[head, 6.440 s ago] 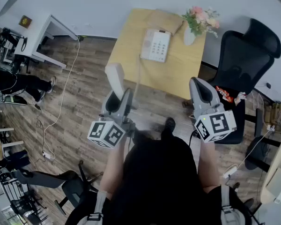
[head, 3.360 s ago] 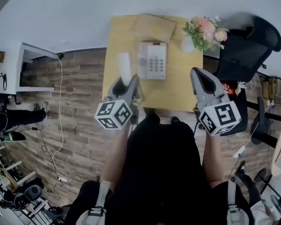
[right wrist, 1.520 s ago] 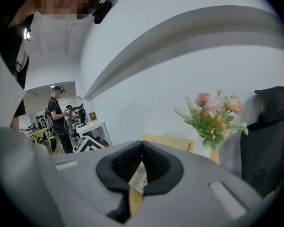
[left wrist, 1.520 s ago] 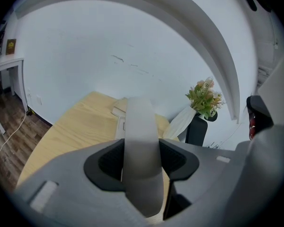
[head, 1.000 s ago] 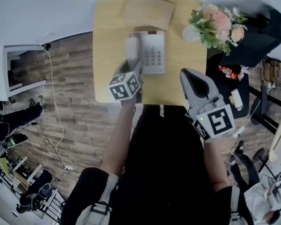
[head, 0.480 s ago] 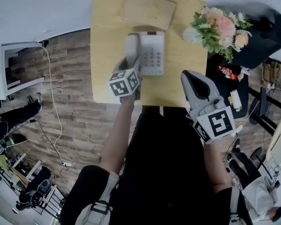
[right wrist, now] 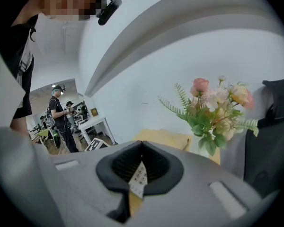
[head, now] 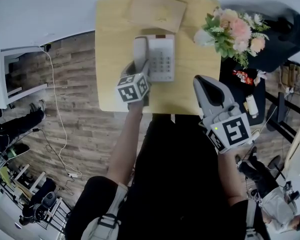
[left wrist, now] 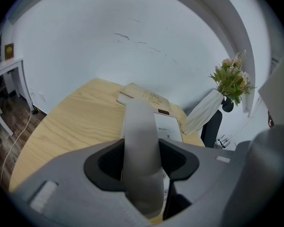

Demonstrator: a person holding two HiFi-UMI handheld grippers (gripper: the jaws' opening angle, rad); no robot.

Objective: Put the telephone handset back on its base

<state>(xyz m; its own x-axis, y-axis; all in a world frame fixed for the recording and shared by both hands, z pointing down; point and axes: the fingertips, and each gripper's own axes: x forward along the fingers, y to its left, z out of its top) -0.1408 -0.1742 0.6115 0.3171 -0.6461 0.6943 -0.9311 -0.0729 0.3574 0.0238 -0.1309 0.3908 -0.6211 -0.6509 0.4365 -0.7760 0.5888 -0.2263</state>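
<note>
Head view: my left gripper (head: 141,68) holds the white handset (head: 139,48) at the left side of the telephone base (head: 162,59) on the wooden table (head: 112,39), contact undetermined; left gripper view: jaws clamped on the handset; right gripper view: my right gripper (right wrist: 141,163) closed, empty.

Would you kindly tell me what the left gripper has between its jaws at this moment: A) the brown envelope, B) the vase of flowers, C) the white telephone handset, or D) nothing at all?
C: the left gripper view shows the white handset clamped between the jaws of the left gripper, above the telephone base on the wooden table.
</note>
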